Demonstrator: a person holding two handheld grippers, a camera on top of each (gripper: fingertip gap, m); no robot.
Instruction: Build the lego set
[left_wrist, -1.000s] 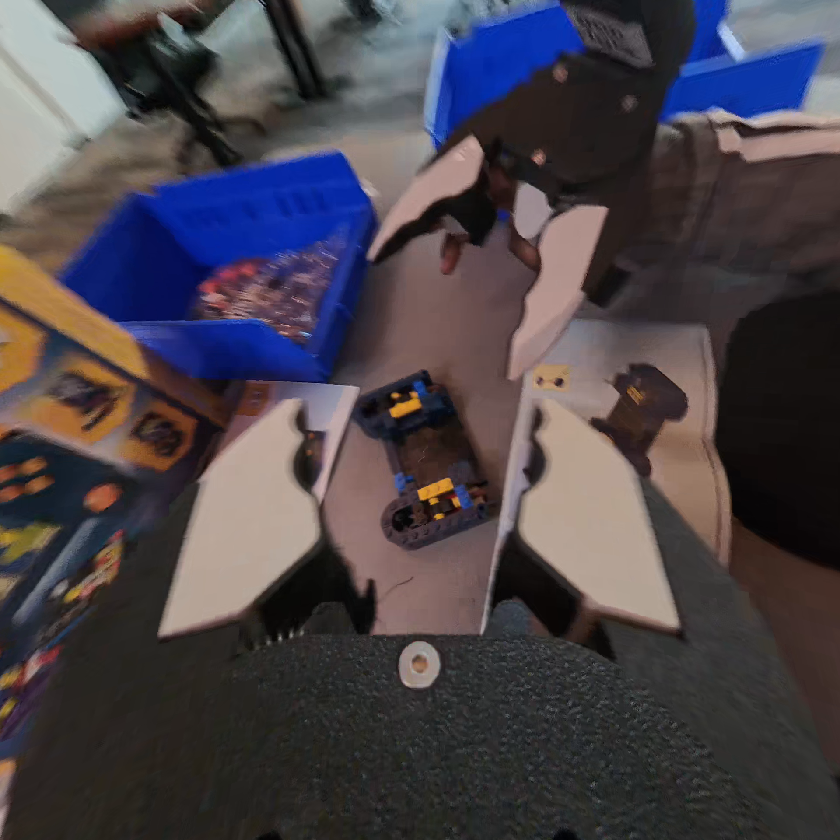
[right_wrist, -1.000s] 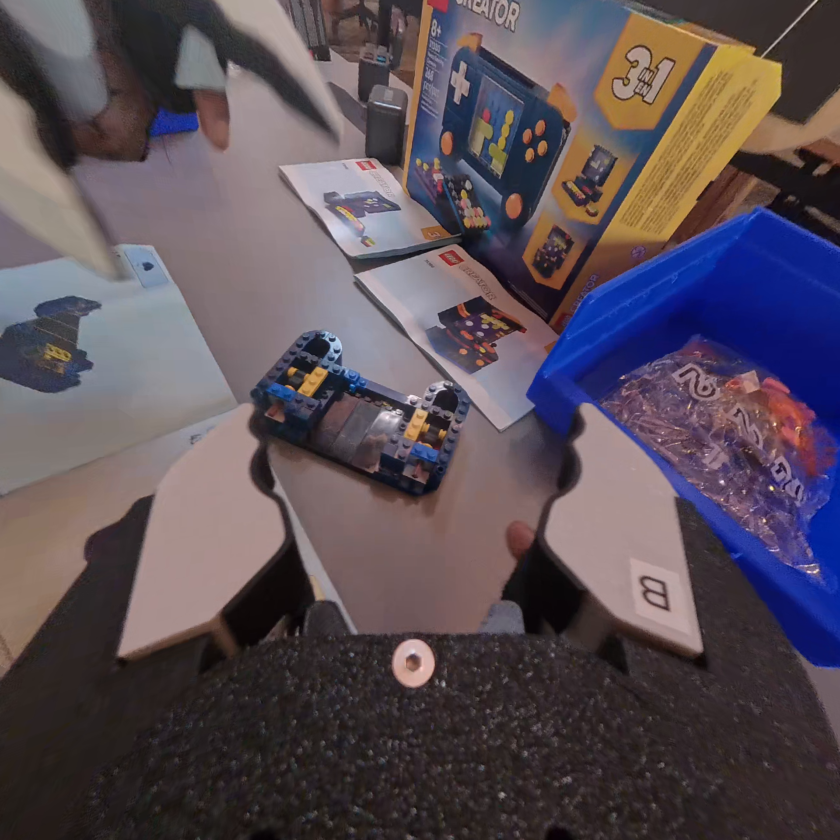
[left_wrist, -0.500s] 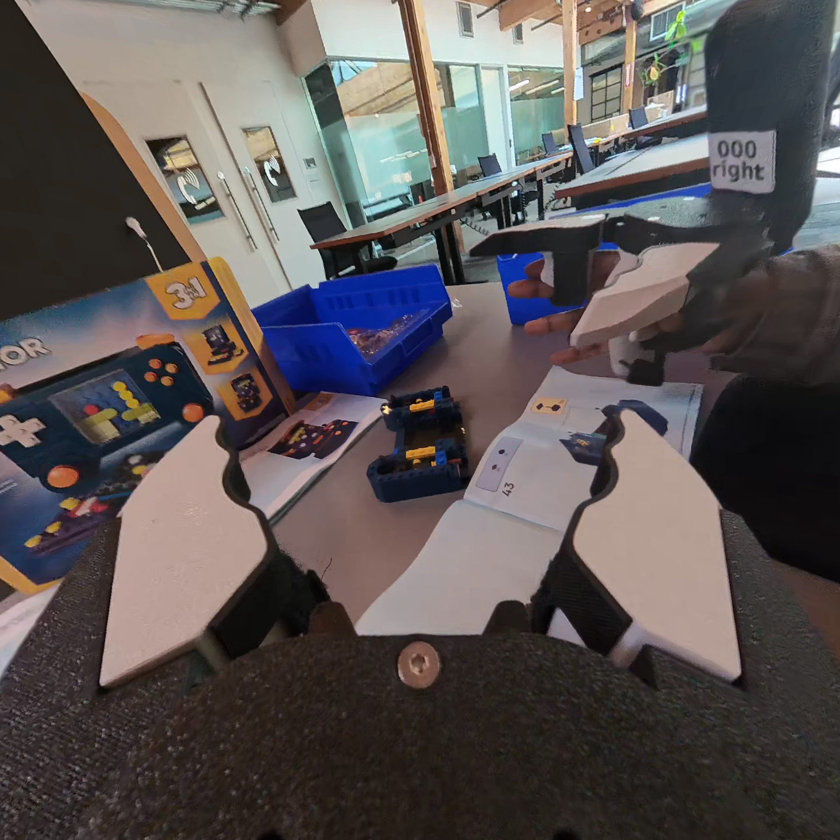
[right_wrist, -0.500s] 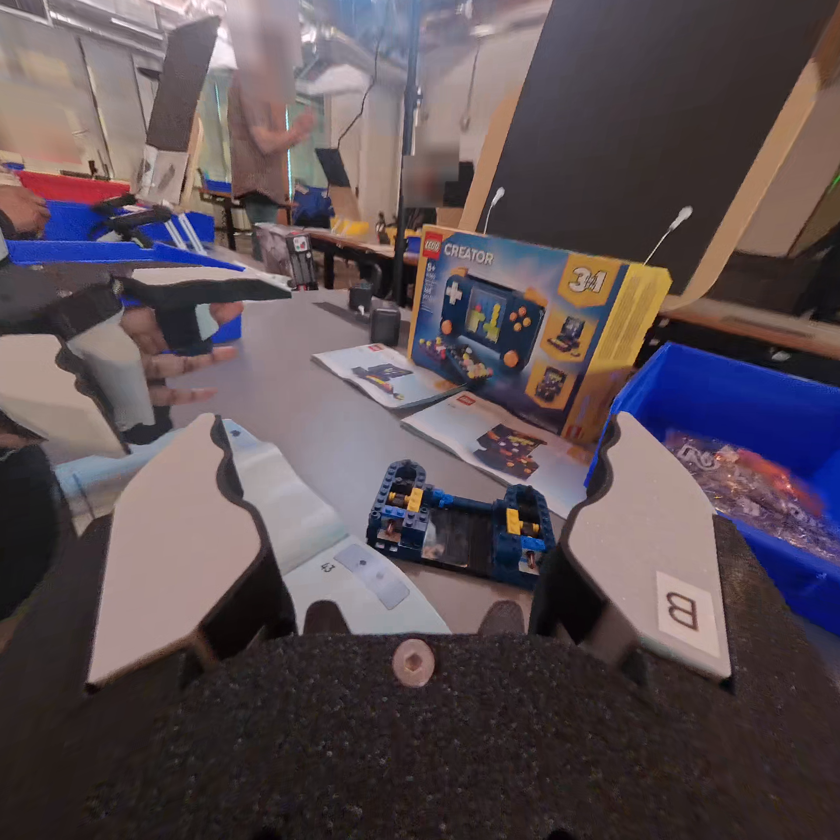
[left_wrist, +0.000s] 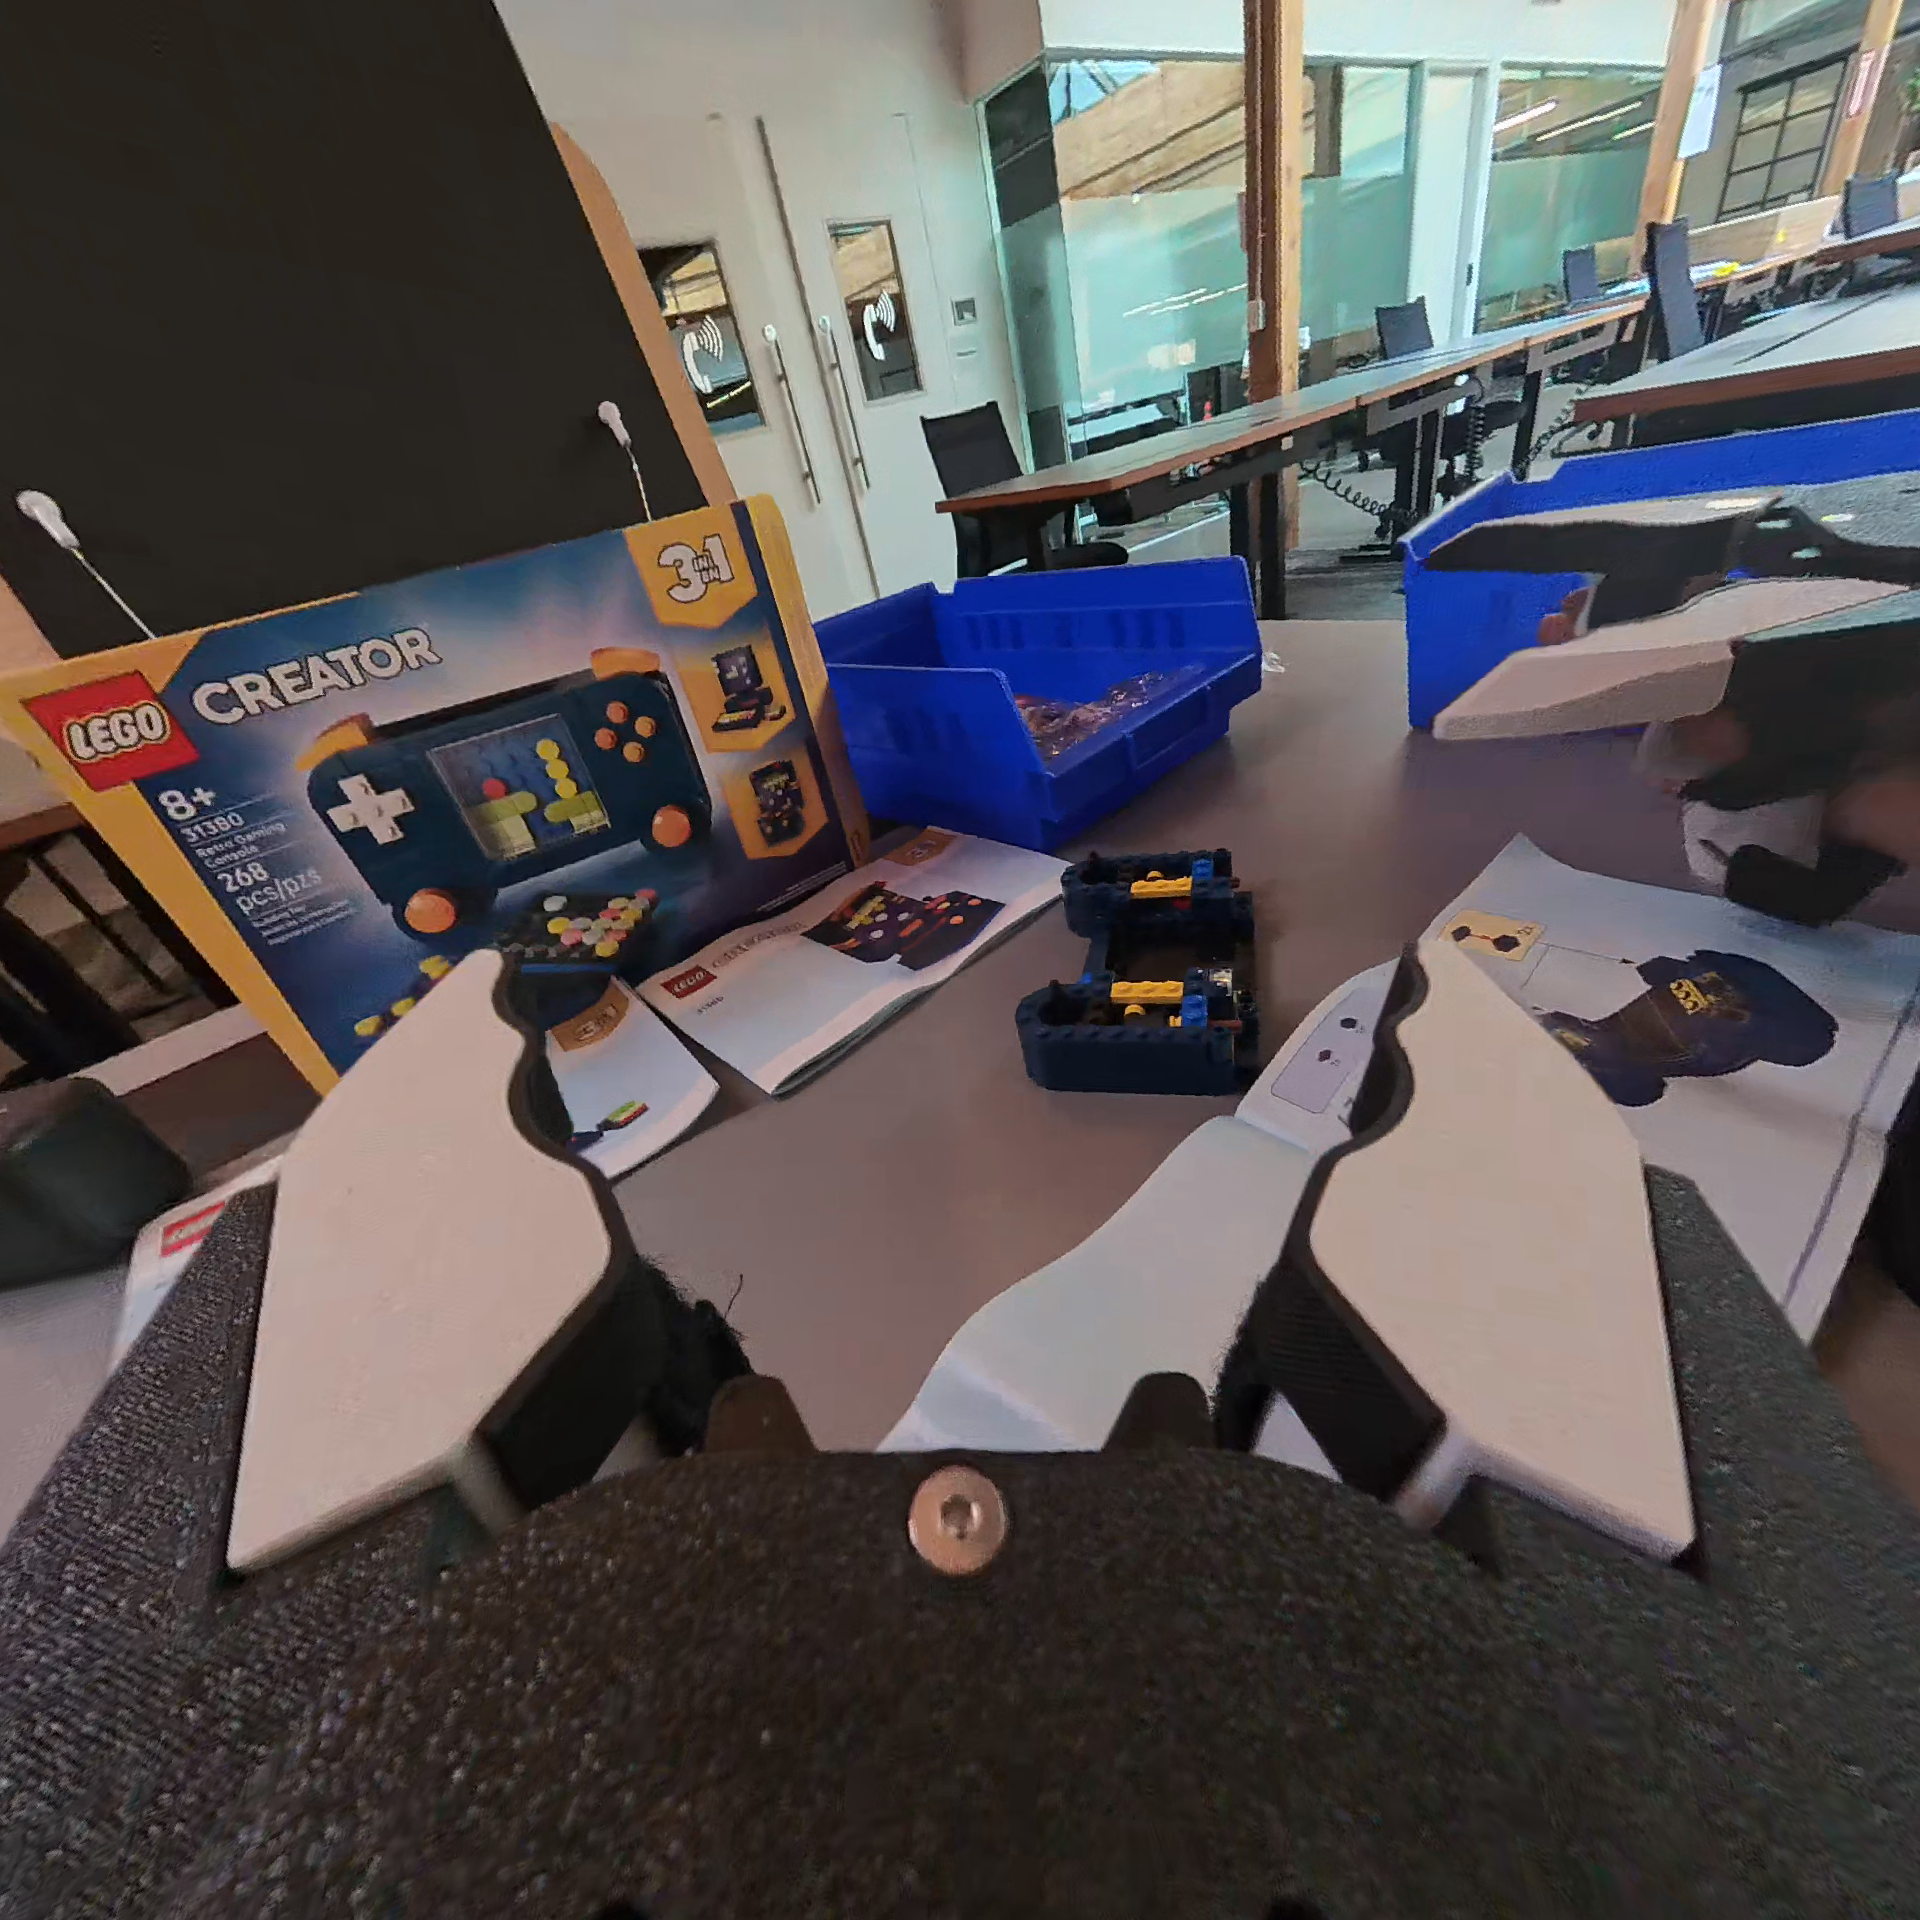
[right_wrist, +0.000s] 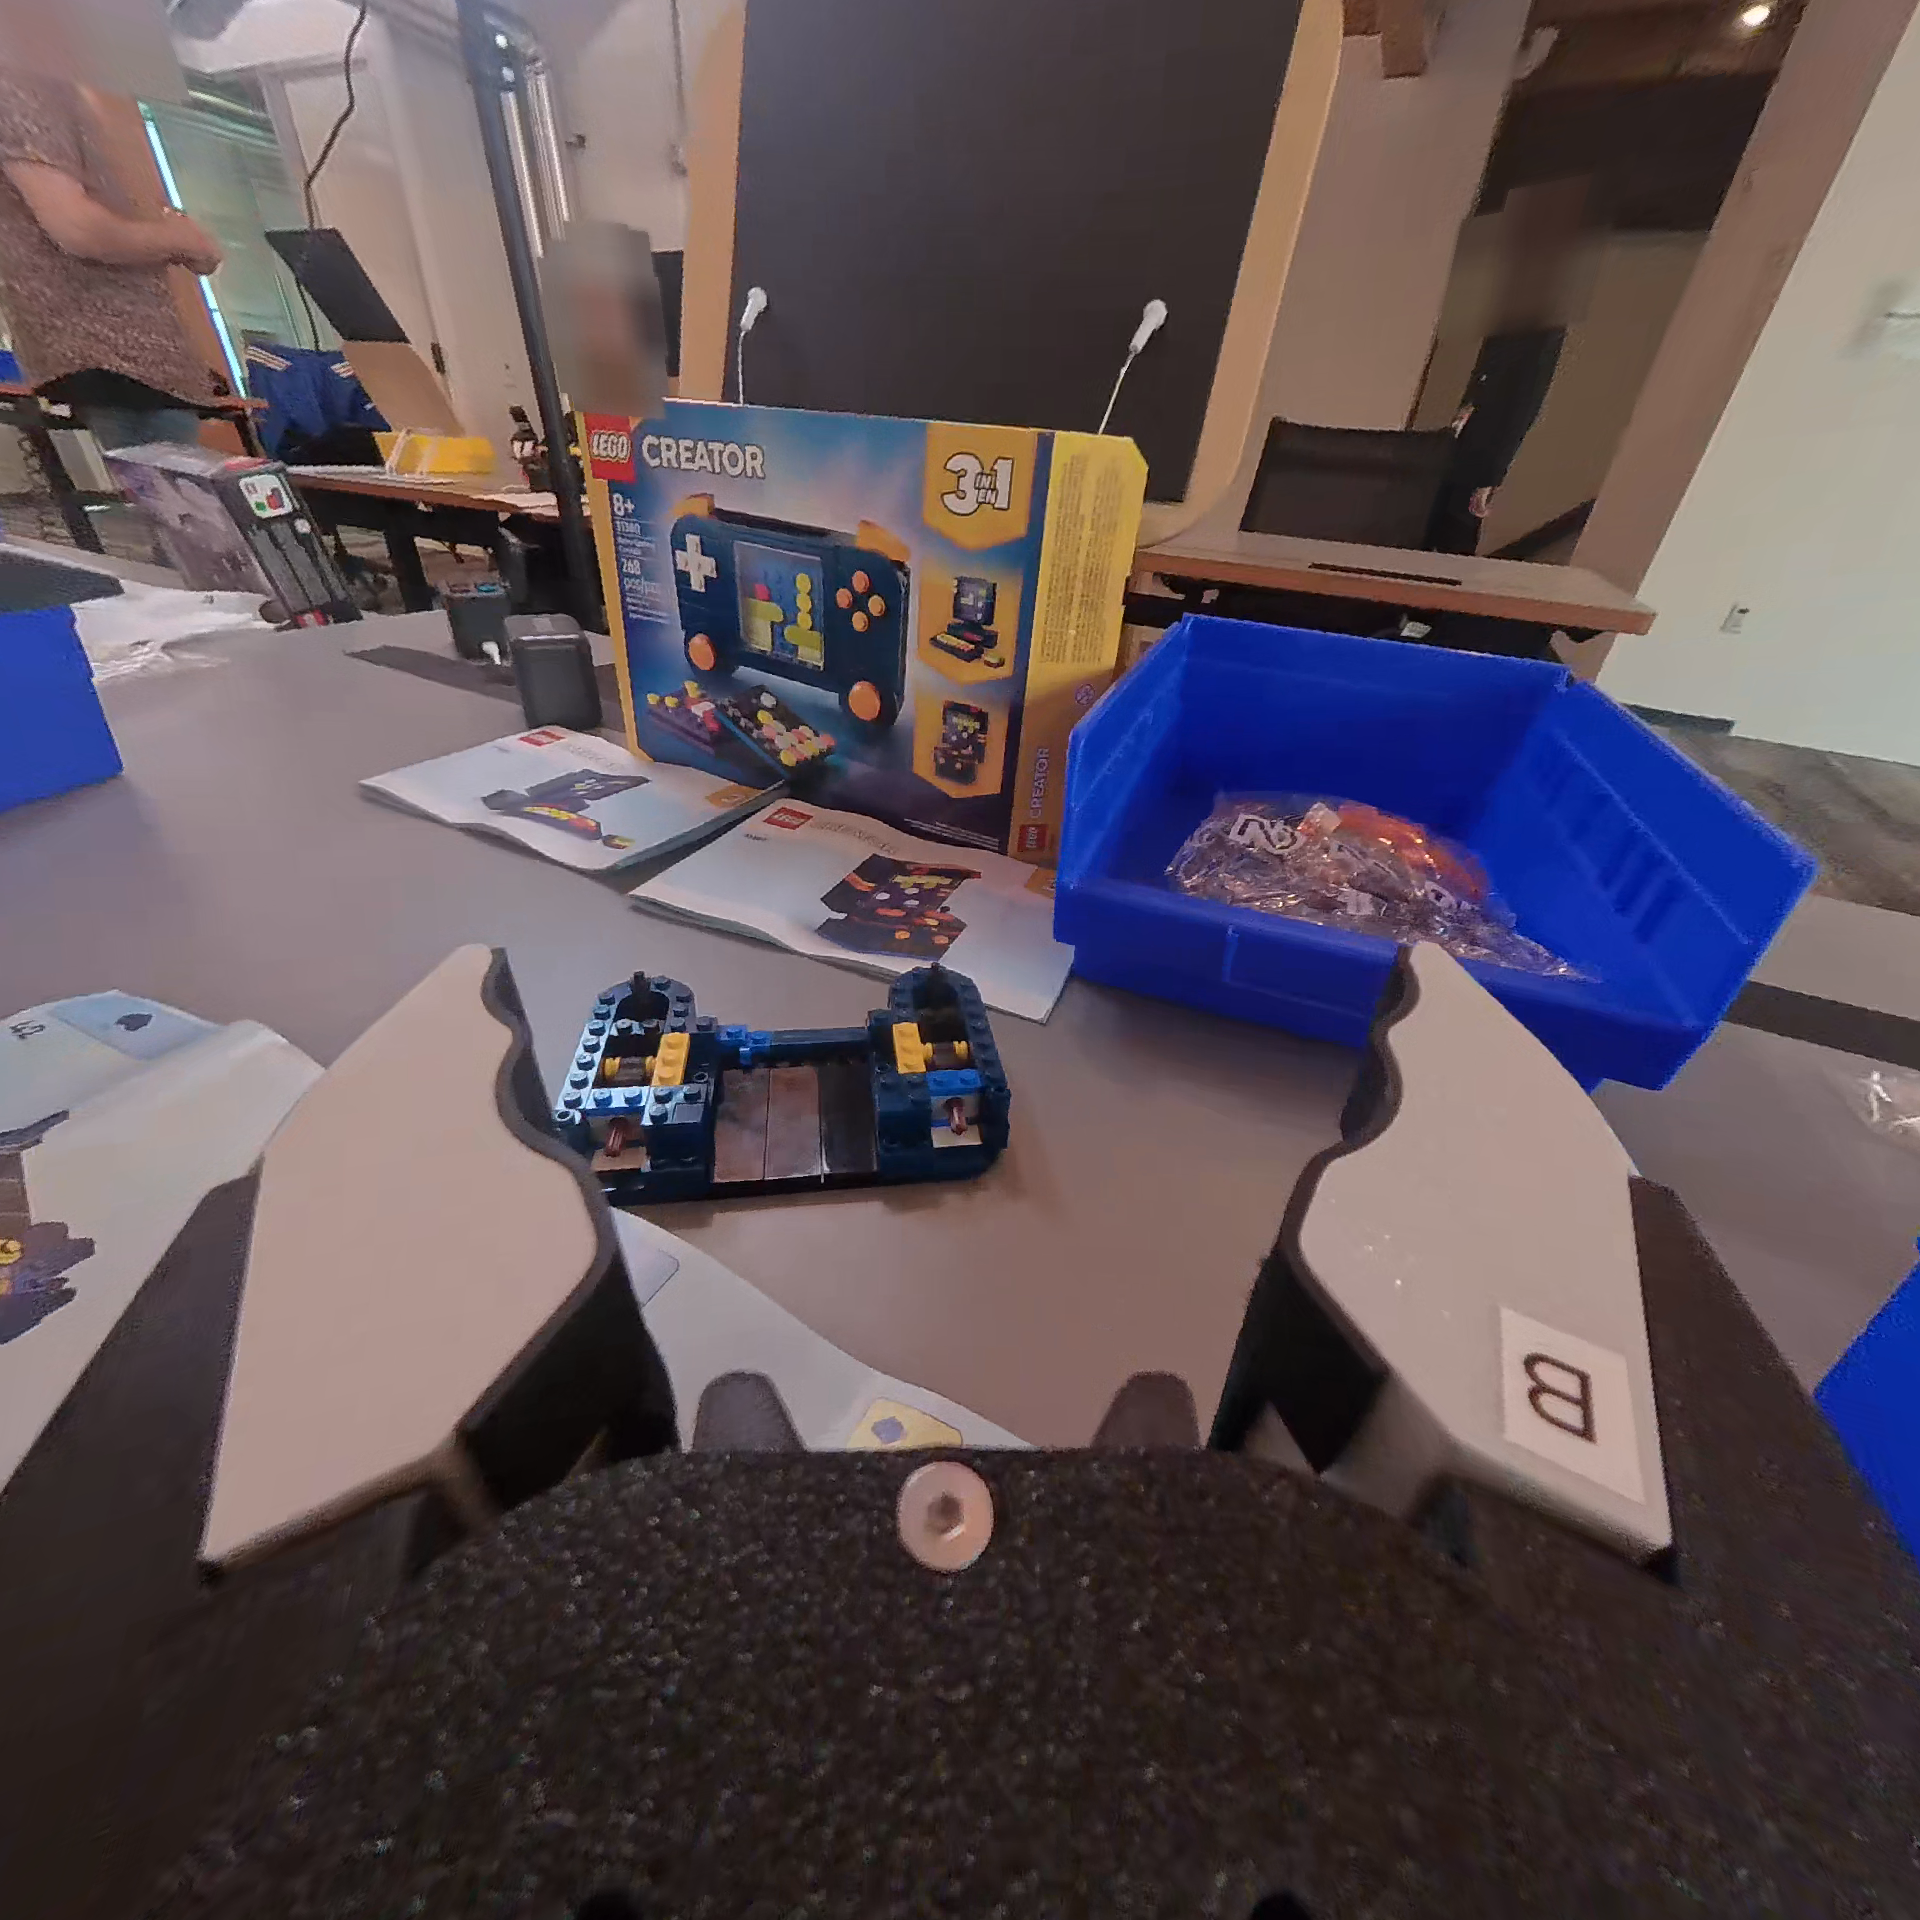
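A dark blue brick build (left_wrist: 1143, 977) with yellow and blue bricks lies on the grey table (left_wrist: 935, 1174); it also shows in the right wrist view (right_wrist: 784, 1081). My left gripper (left_wrist: 951, 966) is wide open with nothing between its fingers, low over the table, the build a short way ahead. My right gripper (right_wrist: 940, 961) is wide open with nothing held, the build just ahead between its fingertips without touching them. The right gripper also shows at the right edge of the left wrist view (left_wrist: 1662, 644), open.
A toy set box (right_wrist: 862, 613) stands behind two closed booklets (right_wrist: 873, 894). A blue bin (right_wrist: 1423, 842) holds a clear bag of bricks (right_wrist: 1351, 862). An open instruction booklet (left_wrist: 1683, 997) lies right of the build. Another blue bin (left_wrist: 1475, 623) stands farther back. A person (right_wrist: 94, 229) stands far left.
Both grippers tilted from looking down on the table to a low, level view and pulled back. Both opened wider. The build stays on the table.
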